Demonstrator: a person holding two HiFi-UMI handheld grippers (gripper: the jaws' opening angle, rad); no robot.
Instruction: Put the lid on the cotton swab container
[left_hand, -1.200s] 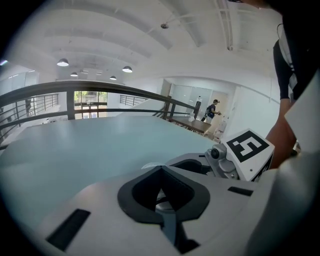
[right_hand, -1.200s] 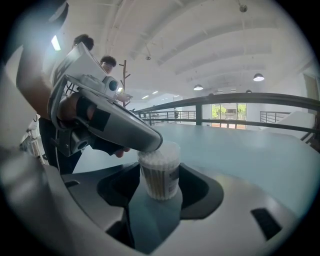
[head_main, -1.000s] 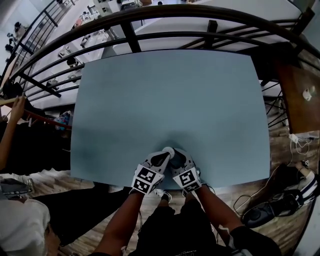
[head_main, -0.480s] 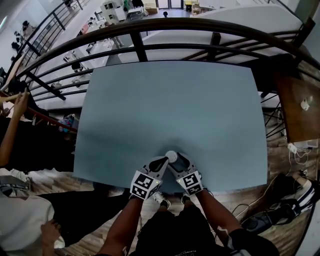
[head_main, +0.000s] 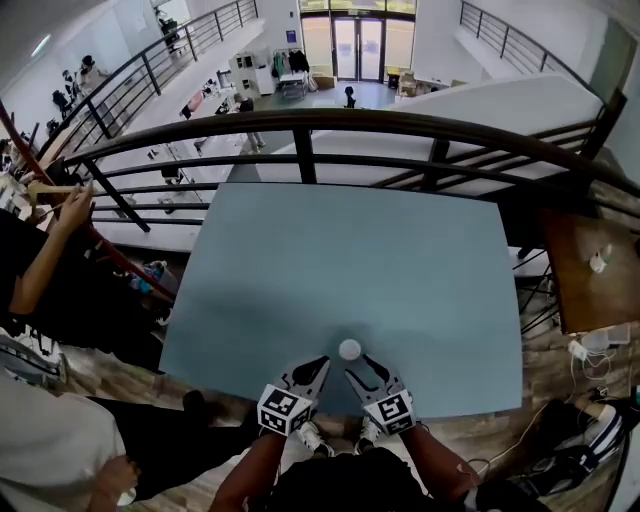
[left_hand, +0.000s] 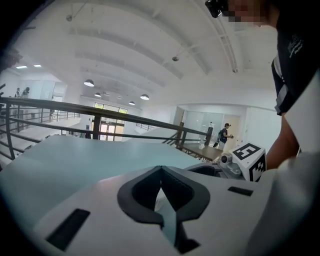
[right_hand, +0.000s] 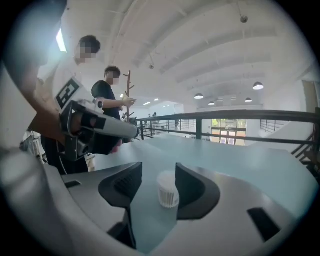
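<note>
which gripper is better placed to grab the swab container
Probably right: the right gripper has fingers apart, just closing slightly, nothing between them, with the container lined up ahead. The left gripper has fingers together.

A large lab hall's mezzanine: beyond the dark railing (head_main: 400, 121) lies a lower floor with workstations (head_main: 262, 70) and glass doors (head_main: 358, 45).

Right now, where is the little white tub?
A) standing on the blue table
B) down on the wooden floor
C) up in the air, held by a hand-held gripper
A: the little white tub stands upright on the blue table, near its front edge.
</note>
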